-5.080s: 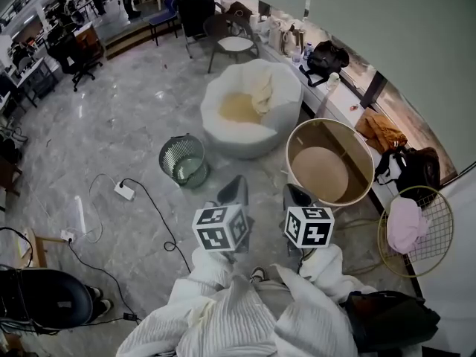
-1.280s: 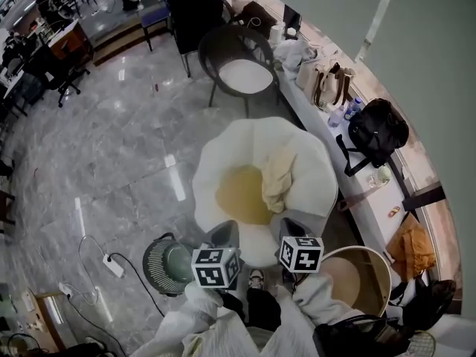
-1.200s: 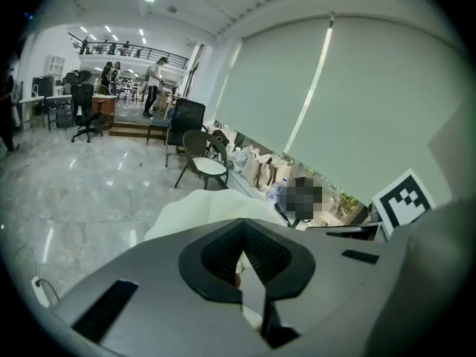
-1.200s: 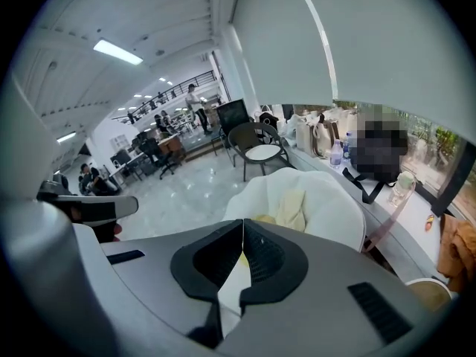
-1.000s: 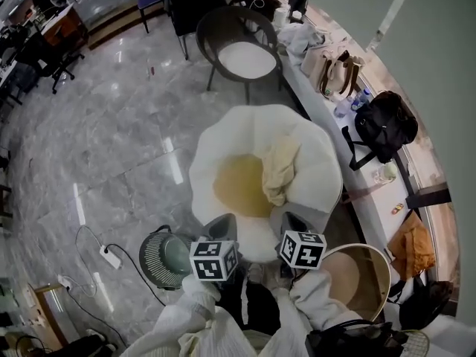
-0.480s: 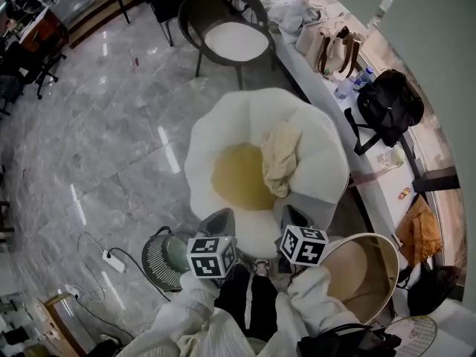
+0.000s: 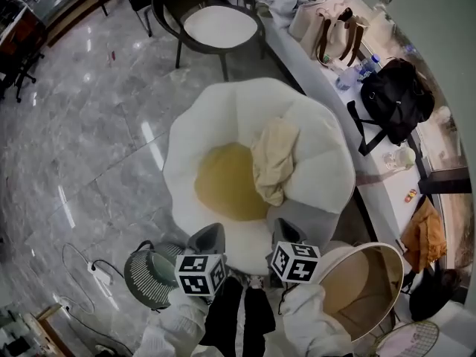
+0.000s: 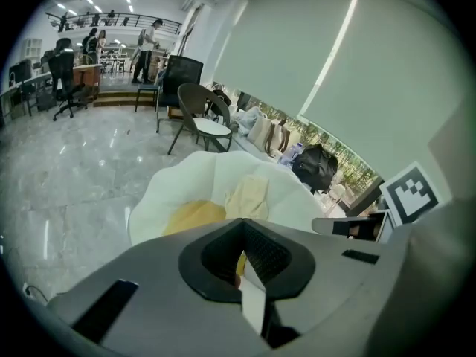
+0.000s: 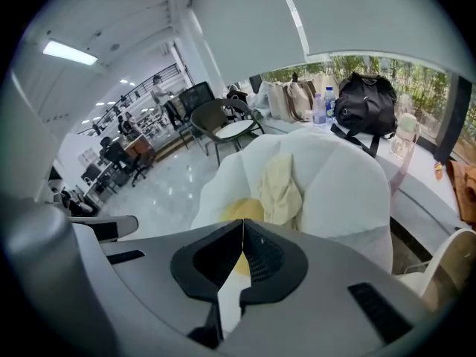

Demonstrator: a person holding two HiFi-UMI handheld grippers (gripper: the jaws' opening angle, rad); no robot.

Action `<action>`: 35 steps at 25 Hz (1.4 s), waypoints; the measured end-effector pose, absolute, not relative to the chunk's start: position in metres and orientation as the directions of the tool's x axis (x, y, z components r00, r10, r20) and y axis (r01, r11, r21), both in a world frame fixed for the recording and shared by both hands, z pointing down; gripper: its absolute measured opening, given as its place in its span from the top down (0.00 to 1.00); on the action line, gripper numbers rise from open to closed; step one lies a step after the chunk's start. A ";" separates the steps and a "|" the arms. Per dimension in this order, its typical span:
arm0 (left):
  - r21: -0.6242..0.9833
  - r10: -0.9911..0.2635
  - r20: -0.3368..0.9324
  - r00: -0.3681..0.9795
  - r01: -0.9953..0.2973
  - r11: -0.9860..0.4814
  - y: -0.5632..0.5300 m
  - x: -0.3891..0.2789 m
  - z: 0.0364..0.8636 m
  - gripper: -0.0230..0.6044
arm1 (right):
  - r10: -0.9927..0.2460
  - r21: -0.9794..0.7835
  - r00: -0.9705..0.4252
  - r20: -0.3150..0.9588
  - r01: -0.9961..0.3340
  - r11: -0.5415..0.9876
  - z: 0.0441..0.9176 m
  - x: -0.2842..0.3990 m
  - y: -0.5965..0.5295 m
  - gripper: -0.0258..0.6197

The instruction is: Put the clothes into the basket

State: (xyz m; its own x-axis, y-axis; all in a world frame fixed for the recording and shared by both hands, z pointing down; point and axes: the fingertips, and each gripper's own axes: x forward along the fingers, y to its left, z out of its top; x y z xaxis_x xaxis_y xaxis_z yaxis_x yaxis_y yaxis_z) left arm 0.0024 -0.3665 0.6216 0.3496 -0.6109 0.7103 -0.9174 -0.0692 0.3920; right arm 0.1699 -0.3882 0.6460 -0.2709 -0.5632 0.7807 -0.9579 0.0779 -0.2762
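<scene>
A cream garment (image 7: 274,158) lies draped over the right inner side of a white petal-shaped armchair (image 7: 320,192) with a yellow seat cushion (image 7: 222,183). The round tan basket (image 7: 387,253) stands on the floor at the lower right and looks empty. My left gripper (image 7: 210,233) and right gripper (image 7: 286,229) hover side by side before the chair's front edge, both shut with nothing held. In the left gripper view the shut left gripper (image 8: 242,222) points at the garment (image 8: 248,195). Beyond the shut right gripper (image 9: 242,222) in the right gripper view hangs the garment (image 9: 281,188).
A green wire bin (image 7: 149,275) stands left of my grippers. Behind the armchair is a dark chair with a white seat (image 7: 219,24). A long counter (image 7: 372,192) with handbags and a black bag (image 7: 394,88) runs along the right. A power strip with cable (image 7: 97,268) lies on the floor.
I have come closer to the armchair, which now fills more of the view. Both grippers have sunk lower and stayed shut. More of the basket shows at lower right.
</scene>
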 end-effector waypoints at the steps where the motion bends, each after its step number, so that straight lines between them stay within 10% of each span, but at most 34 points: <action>1: 0.398 -0.608 0.712 0.352 -0.915 -0.063 -0.368 0.003 0.634 0.96 | -0.559 -0.276 -0.269 0.784 -0.958 0.074 0.658 0.170 -0.389 0.92; 14: 0.440 -0.576 0.726 0.374 -0.898 -0.029 -0.359 0.019 0.787 0.96 | -0.502 -0.309 -0.305 0.809 -0.948 0.078 0.788 0.173 -0.372 0.92; 35: 0.349 -0.610 0.732 0.301 -0.936 -0.043 -0.367 -0.004 0.814 0.95 | -0.501 -0.191 -0.248 0.829 -0.968 0.162 0.854 0.192 -0.444 0.92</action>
State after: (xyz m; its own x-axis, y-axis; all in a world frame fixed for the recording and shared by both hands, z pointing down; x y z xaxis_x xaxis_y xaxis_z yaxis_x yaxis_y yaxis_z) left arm -0.0037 -0.3666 0.8140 0.3013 -0.6105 0.7325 -0.9361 -0.0430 0.3492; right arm 0.1919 -0.4439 0.8536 -0.2476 -0.5013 0.8291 -0.9681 0.1624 -0.1909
